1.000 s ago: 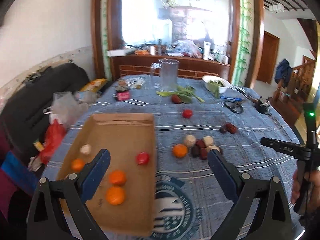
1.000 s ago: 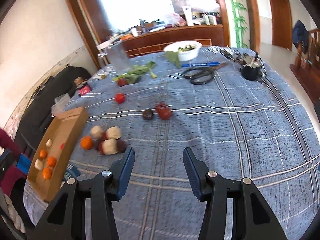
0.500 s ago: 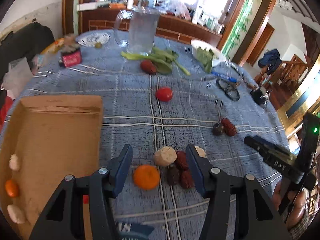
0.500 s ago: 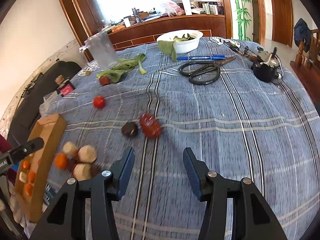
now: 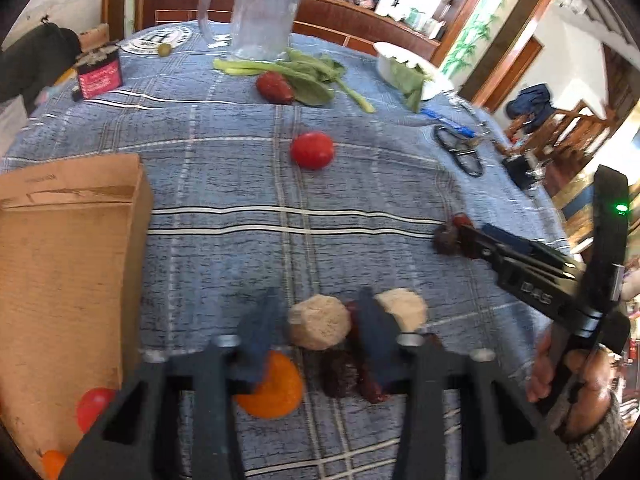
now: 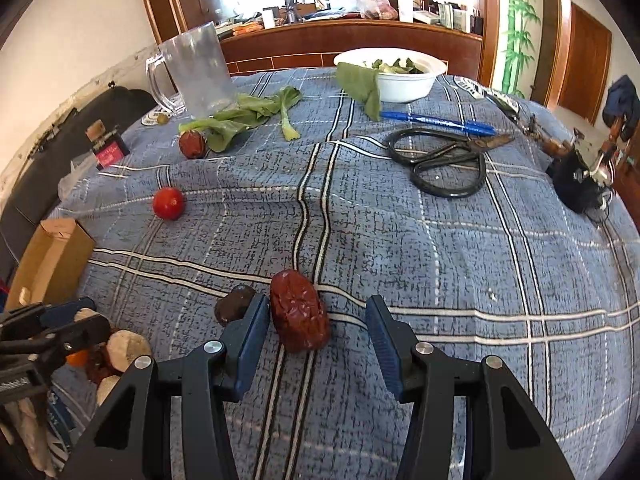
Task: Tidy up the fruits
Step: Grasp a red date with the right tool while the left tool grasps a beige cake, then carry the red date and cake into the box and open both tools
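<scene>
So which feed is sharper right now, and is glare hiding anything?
Left wrist view: gripper fingers and round beige fruit smeared by blur. Right wrist view: crisp on wrinkled red date and black scissors. Both: window blown out, blue plaid tablecloth readable, fisheye bending edges.

Box [image 5: 68, 264] left of fruit cluster [image 5: 320, 322]; tomato [image 5: 312, 150] behind.

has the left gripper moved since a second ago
Yes. The left gripper has swung off the brown cardboard tray and come down over the fruit pile beside it. Its fingers have just been closing around the round beige fruit.
</scene>
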{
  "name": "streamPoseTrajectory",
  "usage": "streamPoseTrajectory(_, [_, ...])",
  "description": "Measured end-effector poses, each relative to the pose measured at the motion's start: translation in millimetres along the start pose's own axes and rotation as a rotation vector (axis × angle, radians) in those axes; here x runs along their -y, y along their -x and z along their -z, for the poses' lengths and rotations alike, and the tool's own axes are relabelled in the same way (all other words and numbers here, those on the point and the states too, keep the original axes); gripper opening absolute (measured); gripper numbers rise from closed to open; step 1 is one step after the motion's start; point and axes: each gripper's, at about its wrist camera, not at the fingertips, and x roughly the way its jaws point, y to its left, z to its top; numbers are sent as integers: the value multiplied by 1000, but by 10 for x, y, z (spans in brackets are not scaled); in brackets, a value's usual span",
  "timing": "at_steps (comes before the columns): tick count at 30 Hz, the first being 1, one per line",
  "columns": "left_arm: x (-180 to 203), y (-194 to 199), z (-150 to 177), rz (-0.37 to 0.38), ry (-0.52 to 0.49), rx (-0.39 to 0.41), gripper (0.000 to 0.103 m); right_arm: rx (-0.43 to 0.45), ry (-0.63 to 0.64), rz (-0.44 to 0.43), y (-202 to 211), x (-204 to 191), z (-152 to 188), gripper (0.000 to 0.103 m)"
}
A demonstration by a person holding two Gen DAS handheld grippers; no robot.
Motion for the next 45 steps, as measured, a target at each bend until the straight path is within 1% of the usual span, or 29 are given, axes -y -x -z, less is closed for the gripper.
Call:
streamPoseTrajectory(1, [4, 6, 9, -2, -2, 4, 31, -2, 1, -6, -7, 0, -9, 44])
streamPoseTrajectory(2, [9, 3, 12, -4, -1, 7, 31, -8, 4, -10, -21, -6, -15, 40])
streamPoseTrajectory(6, [-18, -8, 5, 3, 23, 9, 31, -16, 25, 16, -62, -43, -13, 33])
streamPoseTrajectory(7, [-9, -19, 4, 1, 19, 11, 34, -15, 28, 19, -64, -48, -11, 32])
streamPoseTrajectory(9, [50, -28, 7, -20, -5, 20, 34, -11, 25, 19, -48, -46, 5, 28])
streamPoseTrajectory(11, [92, -16, 14, -42, -21, 22, 30, -10, 10, 7, -12, -27, 25, 28])
streamPoseTrajectory(13, [131, 11, 45, -41, -38, 26, 30, -8, -1, 0, 35, -15, 50, 28])
streamPoseTrajectory(15, [161, 84, 82, -44, -47, 49, 30, -6, -4, -5, 102, -14, 88, 28])
streamPoseTrajectory(17, [168, 191, 106, -27, -36, 73, 30, -5, -2, -9, 166, -19, 125, 28])
streamPoseTrajectory(20, [207, 411, 144, -7, -35, 108, 30, 0, -1, -19, 295, -38, 194, 28])
streamPoseTrajectory(25, [232, 897, 233, 18, -42, 173, 30, 22, 9, -49, 586, -153, 288, 28])
streamPoseTrajectory(30, [147, 1533, 337, 20, -39, 254, 30, 81, 47, -86, 1038, -436, 281, 28])
streamPoseTrajectory(31, [122, 1709, 355, 26, -38, 279, 30, 94, 53, -96, 1128, -496, 274, 28])
streamPoseTrajectory(34, [52, 2106, 395, 75, -20, 314, 30, 141, 66, -152, 1482, -718, 238, 28])
streamPoseTrajectory(35, [25, 2287, 391, 81, -16, 333, 30, 153, 70, -171, 1586, -782, 217, 28])
streamPoseTrajectory(37, [-4, 2589, 371, 61, -26, 376, 30, 185, 91, -202, 1860, -972, 149, 28])
streamPoseTrajectory(38, [-30, 2808, 346, 31, -34, 407, 30, 198, 101, -217, 1973, -1056, 120, 28])
streamPoseTrajectory(39, [-45, 2921, 324, 13, -39, 423, 30, 217, 112, -244, 2141, -1178, 60, 29])
streamPoseTrajectory(41, [-79, 3266, 238, -61, -63, 475, 30, 242, 119, -271, 2367, -1325, -35, 29])
streamPoseTrajectory(42, [-104, 3436, 184, -102, -70, 499, 30, 265, 125, -293, 2544, -1432, -112, 29])
streamPoseTrajectory(44, [-164, 3709, 83, -169, -75, 533, 30, 297, 130, -320, 2786, -1579, -267, 29])
streamPoseTrajectory(45, [-193, 3849, 19, -220, -78, 553, 30, 305, 132, -331, 2860, -1625, -324, 29])
